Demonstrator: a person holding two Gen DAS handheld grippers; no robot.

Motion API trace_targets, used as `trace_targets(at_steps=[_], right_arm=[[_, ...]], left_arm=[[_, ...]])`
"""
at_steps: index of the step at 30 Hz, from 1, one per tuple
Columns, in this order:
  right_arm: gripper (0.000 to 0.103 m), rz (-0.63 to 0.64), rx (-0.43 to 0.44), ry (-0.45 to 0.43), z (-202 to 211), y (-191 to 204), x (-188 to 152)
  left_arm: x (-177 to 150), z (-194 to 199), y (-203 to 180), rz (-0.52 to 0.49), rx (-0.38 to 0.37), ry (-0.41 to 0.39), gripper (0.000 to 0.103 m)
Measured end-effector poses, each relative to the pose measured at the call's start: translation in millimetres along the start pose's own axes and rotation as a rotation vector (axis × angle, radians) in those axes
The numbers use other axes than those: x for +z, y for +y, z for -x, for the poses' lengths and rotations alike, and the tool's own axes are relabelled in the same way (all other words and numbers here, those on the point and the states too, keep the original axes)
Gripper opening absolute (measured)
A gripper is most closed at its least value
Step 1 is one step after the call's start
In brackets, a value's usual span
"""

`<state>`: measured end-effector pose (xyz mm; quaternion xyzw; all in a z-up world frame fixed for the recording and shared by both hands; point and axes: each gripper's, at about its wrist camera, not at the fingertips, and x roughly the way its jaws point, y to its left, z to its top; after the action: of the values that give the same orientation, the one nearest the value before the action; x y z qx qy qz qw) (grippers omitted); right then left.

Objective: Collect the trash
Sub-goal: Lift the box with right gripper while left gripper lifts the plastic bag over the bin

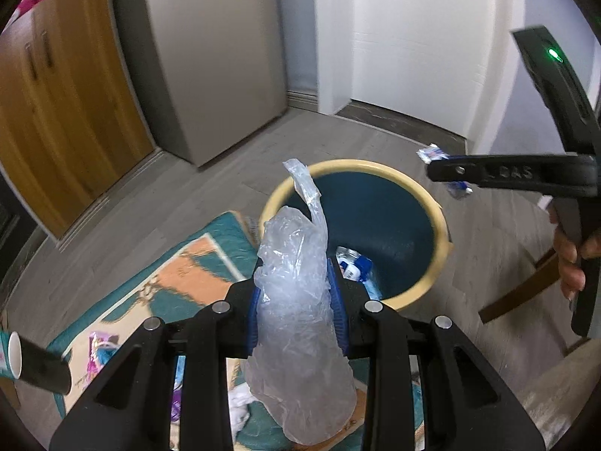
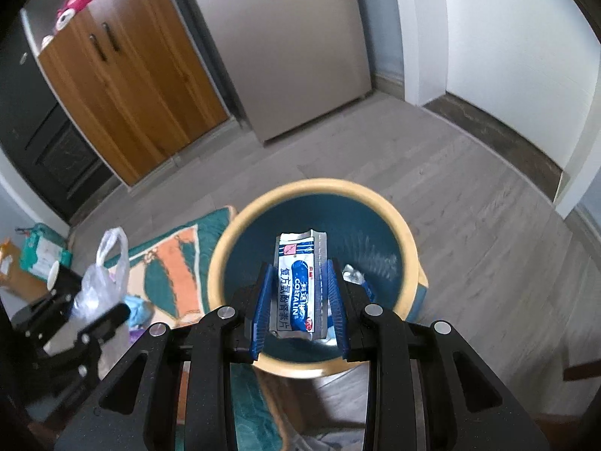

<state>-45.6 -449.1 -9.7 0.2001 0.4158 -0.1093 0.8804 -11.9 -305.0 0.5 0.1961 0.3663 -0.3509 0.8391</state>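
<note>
Some trash lies in the yellow-rimmed blue plastic bin (image 2: 225, 263); left gripper (image 1: 296, 293) clamps a crumpled clear plastic bag (image 1: 296, 300), right gripper (image 2: 298, 293) pinches a blue-and-white sachet (image 2: 300, 285), while litter remains on the patterned teal-and-orange rug (image 1: 180, 282).

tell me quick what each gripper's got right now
left gripper: shut on plastic bag
right gripper: shut on packet

Soft, even daylight fills both my views, brightest on the white wall (image 1: 409, 37) toward one o'clock, with only faint shadows on the grey floor (image 2: 469, 203). The fisheye bends the wooden cabinet (image 1: 56, 112) at nine o'clock and darkens every corner to black, and a small green lamp (image 1: 553, 53) glows at two o'clock in my left view. Motion smears the bin's yellow rim (image 2: 225, 248) and the rug (image 1: 180, 274), while what sits between my tongs stays sharp.
</note>
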Motion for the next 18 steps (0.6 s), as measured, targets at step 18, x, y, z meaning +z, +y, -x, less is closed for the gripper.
trace_targets(at_steps=[18], right_arm=[[0.031, -0.037, -0.065, 0.082, -43, -29, -8]], left_arm=[[5, -51, -31, -0.094, -0.071, 0.048, 0.03]])
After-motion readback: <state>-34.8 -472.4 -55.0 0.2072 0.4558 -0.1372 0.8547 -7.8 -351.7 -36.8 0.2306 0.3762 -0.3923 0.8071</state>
